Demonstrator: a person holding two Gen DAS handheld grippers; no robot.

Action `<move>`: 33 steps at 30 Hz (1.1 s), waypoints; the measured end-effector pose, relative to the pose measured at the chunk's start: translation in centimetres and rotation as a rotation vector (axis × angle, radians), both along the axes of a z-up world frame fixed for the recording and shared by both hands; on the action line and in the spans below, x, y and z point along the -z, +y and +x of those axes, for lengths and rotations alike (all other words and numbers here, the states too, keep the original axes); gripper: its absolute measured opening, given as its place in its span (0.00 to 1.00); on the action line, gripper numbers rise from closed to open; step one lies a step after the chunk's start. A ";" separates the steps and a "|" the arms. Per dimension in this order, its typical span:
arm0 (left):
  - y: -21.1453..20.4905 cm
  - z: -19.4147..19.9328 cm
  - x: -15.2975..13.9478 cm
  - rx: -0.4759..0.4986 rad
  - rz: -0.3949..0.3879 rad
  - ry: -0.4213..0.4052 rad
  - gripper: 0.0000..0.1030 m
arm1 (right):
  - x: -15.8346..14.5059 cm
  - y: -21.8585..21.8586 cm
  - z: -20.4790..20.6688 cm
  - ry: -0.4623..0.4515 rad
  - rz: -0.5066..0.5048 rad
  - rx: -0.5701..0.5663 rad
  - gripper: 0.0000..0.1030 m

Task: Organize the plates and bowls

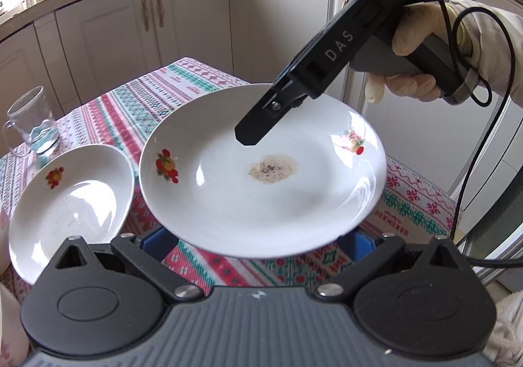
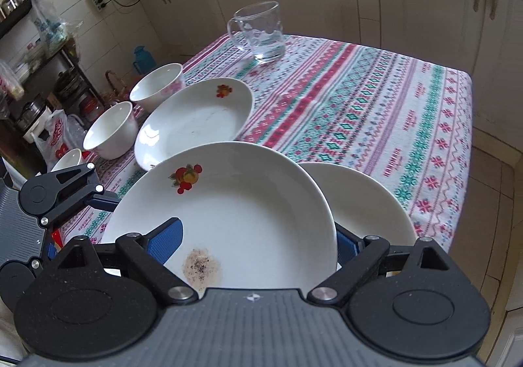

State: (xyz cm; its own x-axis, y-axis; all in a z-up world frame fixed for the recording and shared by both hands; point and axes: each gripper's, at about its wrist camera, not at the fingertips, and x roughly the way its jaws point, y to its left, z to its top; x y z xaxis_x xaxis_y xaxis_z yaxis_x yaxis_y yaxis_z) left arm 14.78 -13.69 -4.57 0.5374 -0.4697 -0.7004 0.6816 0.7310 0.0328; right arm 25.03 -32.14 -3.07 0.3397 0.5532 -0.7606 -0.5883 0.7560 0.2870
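A white plate with fruit prints and a brown stain is held above the table; it also shows in the right wrist view. My right gripper is shut on its rim, one blue pad on top and one below; in the left wrist view its finger reaches over the plate. My left gripper is open, its blue pads wide apart under the plate's near edge. A second fruit-print plate lies on the table to the left. A plain white plate lies beneath the held one. Two white bowls stand at the left edge.
A glass mug stands at the far side of the patterned tablecloth. A third small bowl sits at the left edge behind the left gripper. White kitchen cabinets stand beyond the table.
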 end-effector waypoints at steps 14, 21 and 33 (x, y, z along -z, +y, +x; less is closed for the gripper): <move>-1.8 1.3 0.3 0.011 0.007 0.007 0.98 | 1.6 -2.7 1.3 0.004 0.036 0.063 0.94; -1.7 1.7 0.5 0.001 0.009 0.009 0.98 | 2.3 -3.0 1.5 0.013 0.038 0.075 0.94; -1.9 1.7 0.7 0.021 0.011 -0.005 0.98 | 2.6 -3.8 0.9 0.022 0.025 0.102 0.94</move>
State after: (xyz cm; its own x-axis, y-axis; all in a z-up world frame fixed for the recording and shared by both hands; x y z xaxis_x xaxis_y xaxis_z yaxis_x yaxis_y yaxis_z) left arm 16.46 -15.56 -5.23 0.5313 -0.4734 -0.7026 0.6967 0.7160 0.0444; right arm 25.98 -35.96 -5.71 0.3787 0.5357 -0.7547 -0.5022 0.8039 0.3187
